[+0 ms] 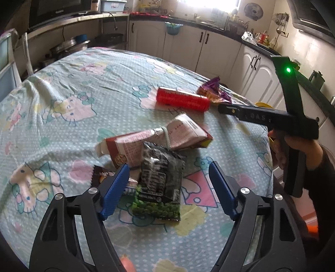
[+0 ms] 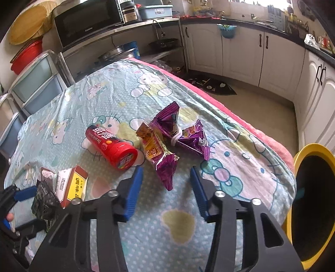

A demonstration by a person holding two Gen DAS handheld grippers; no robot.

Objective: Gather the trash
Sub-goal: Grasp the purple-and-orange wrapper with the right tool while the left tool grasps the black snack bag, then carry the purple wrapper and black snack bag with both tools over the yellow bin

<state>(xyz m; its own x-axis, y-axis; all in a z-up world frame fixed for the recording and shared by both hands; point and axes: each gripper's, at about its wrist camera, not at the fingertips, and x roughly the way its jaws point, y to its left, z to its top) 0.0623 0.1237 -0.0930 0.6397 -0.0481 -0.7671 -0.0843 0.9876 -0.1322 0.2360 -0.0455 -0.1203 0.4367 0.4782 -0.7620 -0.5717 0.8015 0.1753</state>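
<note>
Two grippers over the desk (image 1: 62,87), w/ trash in two clusters. Our left gripper (image 1: 167,188) stands wide, straddling the black-green packet (image 1: 159,184), long axis running away from it; pads not pressing. Our right gripper (image 2: 166,190) is narrower, empty, purple wrapper (image 2: 161,159) tip just ahead between its fingers. Yellow bin (image 2: 309,150) sits right of that wrapper.

Kitchen. White cabinets (image 2: 240,52) with dark handles under black countertop (image 1: 222,28). Bright window (image 1: 207,5) above counter, washed out by daylight. Beige floor (image 2: 251,104), dark mat (image 2: 211,84) by cabinets. Black microwave (image 2: 88,23) on metal shelf (image 2: 125,27); pans below. Wall fan (image 1: 253,10) beside window. Translucent drawers (image 2: 37,83) at left.
</note>
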